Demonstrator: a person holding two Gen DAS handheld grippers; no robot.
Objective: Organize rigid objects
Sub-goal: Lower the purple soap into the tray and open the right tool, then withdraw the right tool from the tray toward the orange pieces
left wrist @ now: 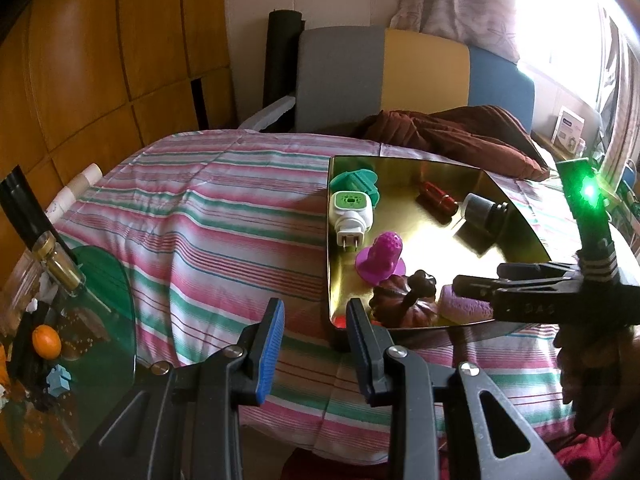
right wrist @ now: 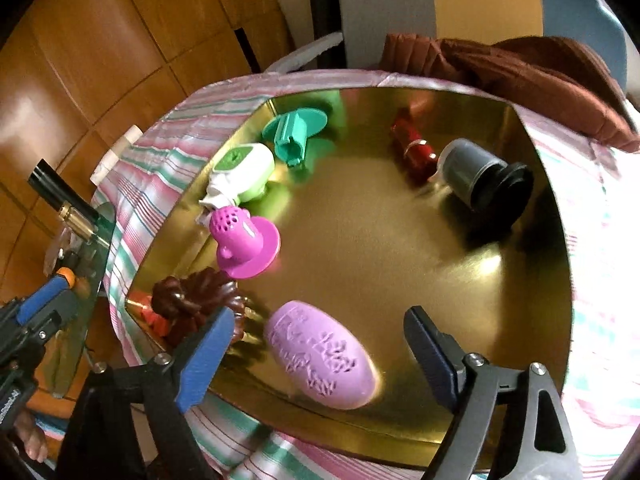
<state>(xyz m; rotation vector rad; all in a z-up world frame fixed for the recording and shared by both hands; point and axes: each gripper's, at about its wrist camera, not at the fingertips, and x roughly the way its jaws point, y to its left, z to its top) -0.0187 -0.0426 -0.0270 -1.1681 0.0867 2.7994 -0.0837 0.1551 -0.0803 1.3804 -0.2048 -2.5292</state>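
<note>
Lying near the front edge of the gold tray [right wrist: 532,152]: one lilac oval soap [right wrist: 320,354], embossed, rigid, probably light and slick, best taken across its short width. Right tongs [right wrist: 320,360] stand wide apart over it, pads clear of it, holding nothing. Left tongs [left wrist: 314,344] narrowly parted, empty, before the tray on the striped cloth [left wrist: 200,208].

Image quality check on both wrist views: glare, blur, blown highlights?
Left wrist view: window at upper right is blown out, and the gold tray throws a bright glare patch mid-floor; objects stay fairly sharp. Right wrist view: motion blur smears the purple soap and brown pumpkin; tray reflections double the objects; cloth at right washes out. Both show fisheye bending at the edges.
</note>
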